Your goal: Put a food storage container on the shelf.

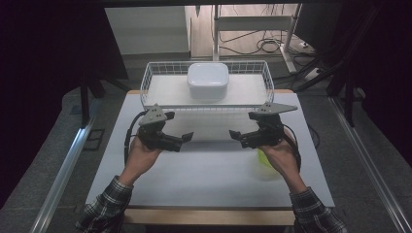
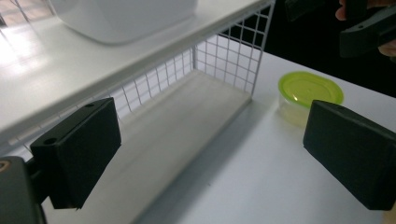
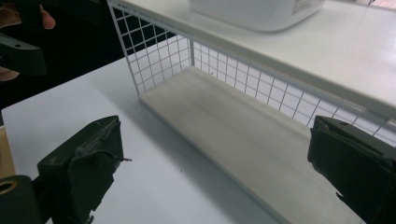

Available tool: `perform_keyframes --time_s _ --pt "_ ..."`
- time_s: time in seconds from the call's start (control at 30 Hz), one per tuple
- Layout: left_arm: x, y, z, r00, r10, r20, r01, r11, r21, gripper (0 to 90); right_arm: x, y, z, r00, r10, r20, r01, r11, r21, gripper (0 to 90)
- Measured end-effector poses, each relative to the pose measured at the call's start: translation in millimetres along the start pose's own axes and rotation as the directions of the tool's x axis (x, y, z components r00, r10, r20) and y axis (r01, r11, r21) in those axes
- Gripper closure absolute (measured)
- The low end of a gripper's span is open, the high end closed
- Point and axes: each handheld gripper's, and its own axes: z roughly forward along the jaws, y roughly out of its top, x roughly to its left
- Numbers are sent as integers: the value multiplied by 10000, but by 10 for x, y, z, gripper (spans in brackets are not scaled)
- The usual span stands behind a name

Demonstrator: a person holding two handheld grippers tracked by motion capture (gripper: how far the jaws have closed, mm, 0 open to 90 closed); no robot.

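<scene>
Seen from the high view, the left hand-held gripper [image 1: 187,137] sits at about nine o'clock of the white tabletop's [image 1: 209,170] middle and the right hand-held gripper [image 1: 235,135] at about three o'clock, their tips turned toward each other with bare tabletop between them. Each is carried by a hand coming up from six o'clock, plaid sleeves showing at the bottom edge.

The left hand-held gripper [image 2: 210,154] has its jaws spread wide in its own view, with nothing between them — only tabletop and the lower board of the wire rack [image 2: 233,56] beyond. The right hand-held gripper [image 3: 215,172] is likewise wide apart and holds nothing; its pads look frayed at the edges.

A small clear container with a lime-green lid [image 2: 308,91] stands upright on the tabletop just off the end of the wire rack, in the left gripper view toward two o'clock. In the high view it [image 1: 265,160] peeks out from under the right hand, at about four o'clock of the tabletop's middle, not touched by either set of jaws.

At twelve o'clock the wire rack [image 1: 145,82] spans the far edge of the tabletop — a white lidded box [image 1: 208,80] rests on its upper shelf, near the centre.
</scene>
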Motion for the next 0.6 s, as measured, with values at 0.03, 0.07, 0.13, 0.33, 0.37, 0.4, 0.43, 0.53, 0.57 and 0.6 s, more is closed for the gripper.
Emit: perform_keyframes --time_s 0.03,0.07,0.13,0.33,0.37,0.4,0.43,0.53,0.57,0.6 --pt "-13 -27 -10 10000 -36 52 36 10000 7 38 7 -26 -8 10000 0 -13 0 10000 2 37" --pt "-24 -54 -19 9999 -70 84 70 10000 31 39 13 -52 -17 10000 -5 -24 5 10000 -17 37" --pt "-50 -113 -34 9999 -110 127 109 9999 106 39 30 -104 -31 9999 -12 -114 11 10000 -63 37" --pt "-110 -304 -63 9996 -216 199 212 9996 201 37 106 -250 -67 9999 -137 -74 137 9999 -10 39" --pt "-114 -334 -65 9995 -248 193 244 9995 192 34 115 -273 -71 9999 -151 -74 151 9999 -3 40" --pt "-119 -360 -65 9994 -270 227 265 9994 202 33 125 -296 -73 9999 -134 -85 134 9999 12 40" --pt "-125 -384 -64 9992 -289 259 283 9994 223 31 132 -318 -73 9998 -152 -84 153 9999 75 40" --pt "-139 -454 -70 9994 -284 189 279 9992 284 27 158 -380 -75 9998 -207 -16 207 9995 238 40" --pt "-144 -478 -70 9993 -332 188 327 9991 284 26 164 -399 -77 9998 -211 1 211 9994 263 40" --pt "-146 -500 -72 9992 -353 176 348 9990 296 24 170 -419 -80 9998 -191 -16 191 9994 300 40"
